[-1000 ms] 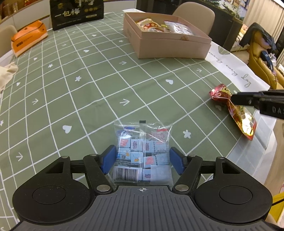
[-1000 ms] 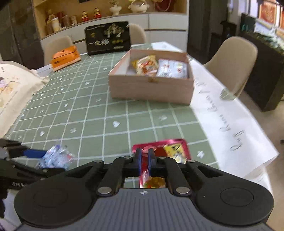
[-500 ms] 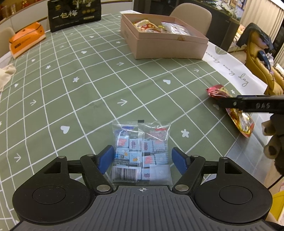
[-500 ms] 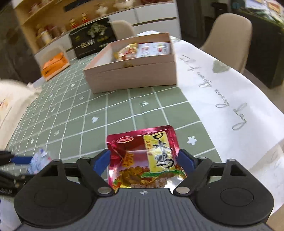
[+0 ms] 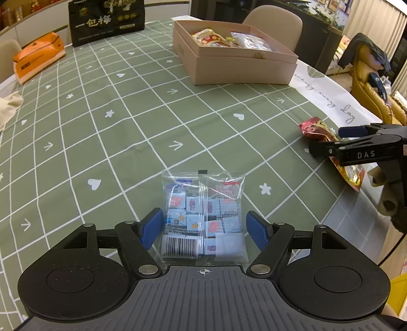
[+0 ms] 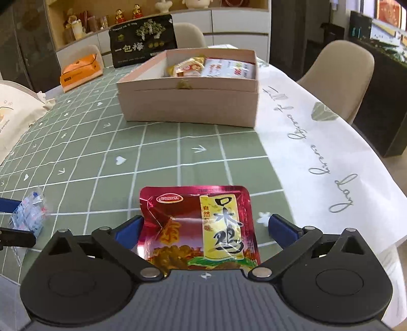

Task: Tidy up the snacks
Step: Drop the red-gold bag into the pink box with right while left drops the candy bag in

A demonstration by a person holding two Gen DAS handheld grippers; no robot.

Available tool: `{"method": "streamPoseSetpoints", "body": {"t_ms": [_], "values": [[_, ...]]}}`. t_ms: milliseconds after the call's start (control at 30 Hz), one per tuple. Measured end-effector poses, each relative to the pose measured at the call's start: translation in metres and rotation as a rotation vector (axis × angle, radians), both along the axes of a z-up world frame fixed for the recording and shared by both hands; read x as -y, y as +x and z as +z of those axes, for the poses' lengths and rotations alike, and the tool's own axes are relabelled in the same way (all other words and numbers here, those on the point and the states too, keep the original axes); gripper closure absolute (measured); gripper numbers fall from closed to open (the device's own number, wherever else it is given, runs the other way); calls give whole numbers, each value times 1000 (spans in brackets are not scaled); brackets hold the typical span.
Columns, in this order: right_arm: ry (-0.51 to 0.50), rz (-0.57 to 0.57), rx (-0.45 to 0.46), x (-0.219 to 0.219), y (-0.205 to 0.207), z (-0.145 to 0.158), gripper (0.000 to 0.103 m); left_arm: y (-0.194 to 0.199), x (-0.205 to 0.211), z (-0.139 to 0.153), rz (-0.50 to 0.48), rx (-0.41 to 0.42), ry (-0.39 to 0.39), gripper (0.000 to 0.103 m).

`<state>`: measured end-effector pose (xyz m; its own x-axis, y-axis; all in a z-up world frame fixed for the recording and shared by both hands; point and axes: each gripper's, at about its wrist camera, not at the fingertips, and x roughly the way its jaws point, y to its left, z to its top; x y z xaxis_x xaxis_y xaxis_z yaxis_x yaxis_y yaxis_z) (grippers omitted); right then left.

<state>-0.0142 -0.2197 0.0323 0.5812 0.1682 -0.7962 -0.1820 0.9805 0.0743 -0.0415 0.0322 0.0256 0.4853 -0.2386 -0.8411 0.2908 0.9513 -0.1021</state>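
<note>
A clear packet of small wrapped candies (image 5: 201, 203) lies flat on the green checked tablecloth. My left gripper (image 5: 203, 217) stands open around it, blue pads clear of both its sides. A red and yellow snack packet (image 6: 198, 224) lies near the table's front right edge. My right gripper (image 6: 206, 221) straddles it with its jaws opening wide, neither pad pressing on it. The left wrist view shows the same red packet (image 5: 318, 129) under the right gripper (image 5: 338, 140). A pink open box (image 6: 188, 107) with several snack packets inside stands farther back.
A black bag with gold print (image 5: 106, 21) and an orange box (image 5: 38, 57) stand at the table's far end. A cream cloth bag (image 6: 12, 114) lies at the left. A white lettered cloth (image 6: 318, 152) covers the right edge, with a beige chair (image 6: 340, 73) beyond.
The right gripper was shut on the red packet, dropped lower and opened wide. The packet now lies flat on the table. The left gripper widened slightly around the clear packet.
</note>
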Motion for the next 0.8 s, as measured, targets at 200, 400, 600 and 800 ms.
{"method": "streamPoseSetpoints", "body": {"t_ms": [200,400,600,800], "values": [[-73,-24,1,-20,-13,8,35,-1,0,-1,2,11,-4,26],[-169,10,74,-39,-24,35,81,-3,5,-1,-8,27,27,26],[-122,-21,67,-28,-29,44,84,-2,3,-1,-10,26,18,26],[115,-211,53,41,-25,66,87,-4,5,-2,-19,36,32,26]]}}
